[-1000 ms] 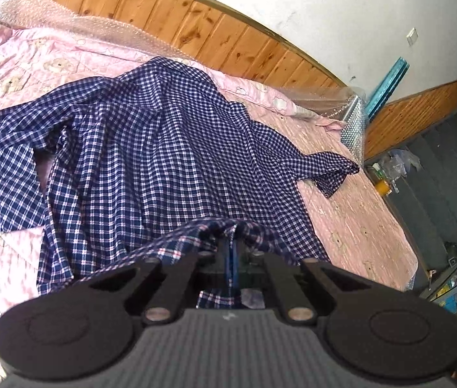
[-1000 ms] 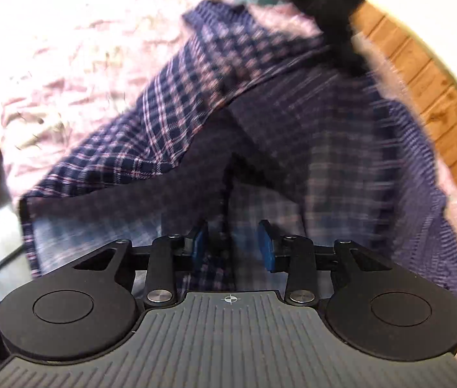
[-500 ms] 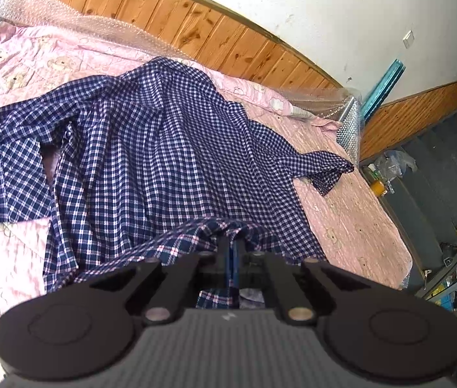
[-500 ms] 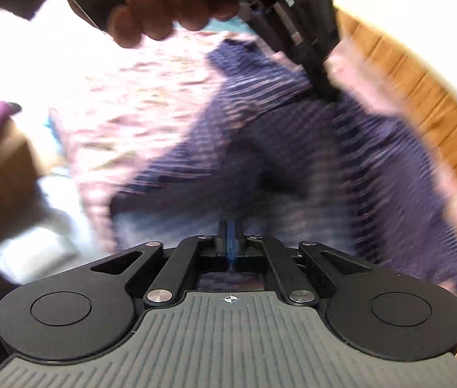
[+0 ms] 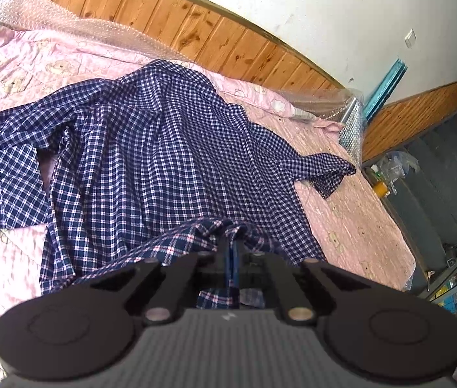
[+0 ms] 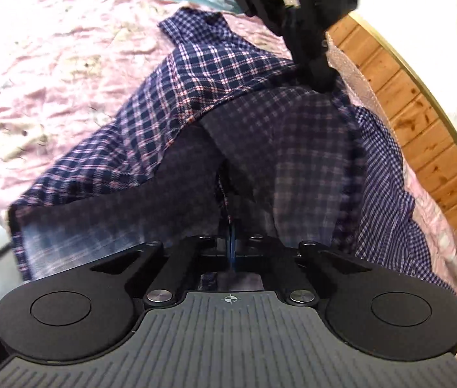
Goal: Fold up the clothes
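Shirt (image 5: 164,161) lay spread on the bed (image 5: 357,213), hem pinched in both tools.
Our left tool (image 5: 233,252) gripped cloth; our right tool (image 6: 231,239) had just clamped shut on it; we judged lifting evenly best.

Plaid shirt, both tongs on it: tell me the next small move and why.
Probably lift both tongs together and carry the gripped hem toward the collar end. The left tongs and right tongs are each shut on the plaid shirt, the right having just closed on it, while the body lies unfolded on the pink bedspread.
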